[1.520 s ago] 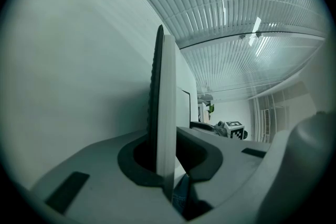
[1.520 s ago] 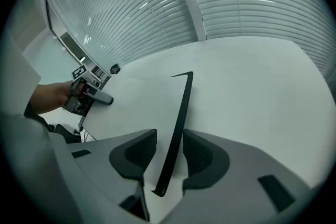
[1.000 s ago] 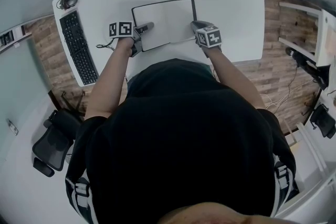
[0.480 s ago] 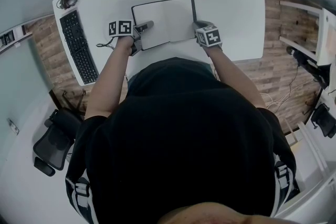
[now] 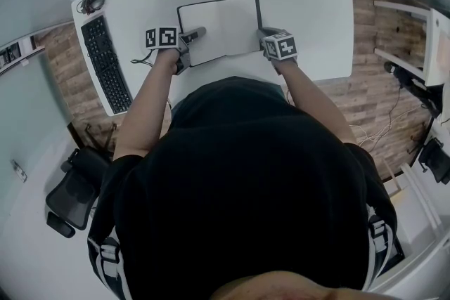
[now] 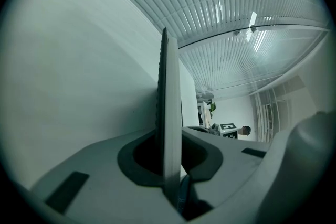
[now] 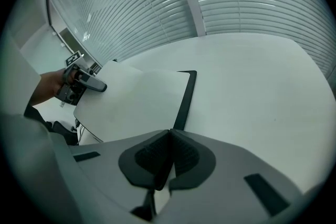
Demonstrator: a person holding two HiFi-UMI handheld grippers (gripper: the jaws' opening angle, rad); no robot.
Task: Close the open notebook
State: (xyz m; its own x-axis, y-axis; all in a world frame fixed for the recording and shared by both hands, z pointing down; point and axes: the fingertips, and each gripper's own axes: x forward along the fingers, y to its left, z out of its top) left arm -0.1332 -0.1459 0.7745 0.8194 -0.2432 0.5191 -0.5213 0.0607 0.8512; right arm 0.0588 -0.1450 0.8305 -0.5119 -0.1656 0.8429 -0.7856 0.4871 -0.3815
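Two sets of tongs, one notebook, and the only real change lately is on the right side. The right tongs (image 5: 266,34) sit at the near right corner of the open notebook (image 5: 223,23), and their jaws have gone from a small gap to pressed flat together. In the right gripper view the notebook's dark right edge runs straight into the seam where the pads meet. That makes it look like they've nipped the cover or a page, but anything caught there is too thin to show, so it can't be called for sure.

The left tongs (image 5: 195,34) haven't budged. They're clamped on the notebook's near left edge, which shows edge-on between the jaws in the left gripper view. The notebook itself lies flat and fully open in the middle of the white desk (image 5: 309,3), blank pages up, with a keyboard (image 5: 105,67) well off to the left.

For the task, nothing is closed yet, but both sides now seem pinned, so the set-up looks done. The next bit is probably swinging one half over the spine onto the other. If the right pinch missed, those tongs will just come up empty.
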